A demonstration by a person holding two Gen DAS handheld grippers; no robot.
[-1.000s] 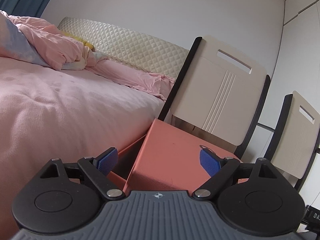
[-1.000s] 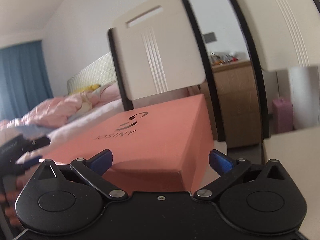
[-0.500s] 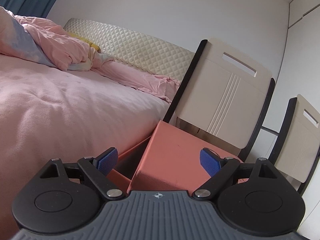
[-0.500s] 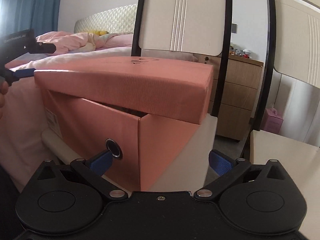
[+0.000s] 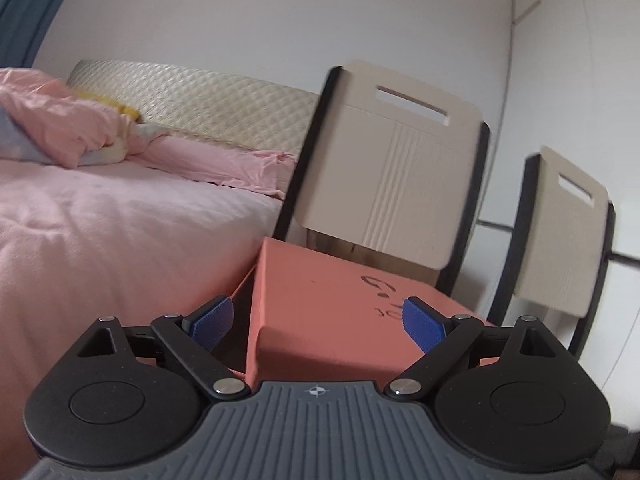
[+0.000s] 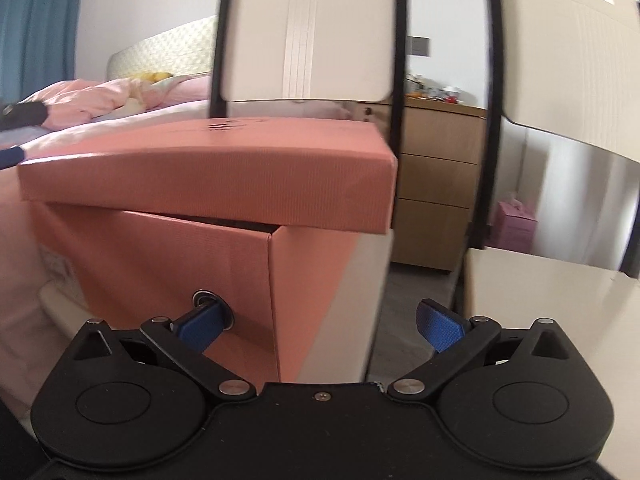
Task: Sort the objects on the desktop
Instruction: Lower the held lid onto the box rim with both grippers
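Note:
A salmon-pink cardboard box [image 6: 160, 264] with a metal eyelet stands on a white chair seat [image 6: 352, 300]. Its matching lid [image 6: 208, 184] lies askew on top, leaving a dark gap at the near corner. In the left wrist view the lid's corner [image 5: 320, 304] lies between the blue pads of my left gripper [image 5: 318, 322]. Its jaws are opening, and the pads [image 5: 212, 320] stand apart from the cardboard. My right gripper [image 6: 320, 326] is open, low in front of the box's near corner, holding nothing. What is inside the box is hidden.
A bed with pink bedding [image 5: 100, 220] lies left of the box. Two cream chair backs [image 5: 392, 180] [image 5: 568, 232] rise behind it. A wooden chest of drawers [image 6: 436, 184] and a pink bag [image 6: 516, 224] stand on the floor beyond. A second chair seat [image 6: 540, 300] is at the right.
My right gripper has sunk from above the lid to the level of the box's side. The left view has rolled slightly, and the lid's printed mark has come into sight.

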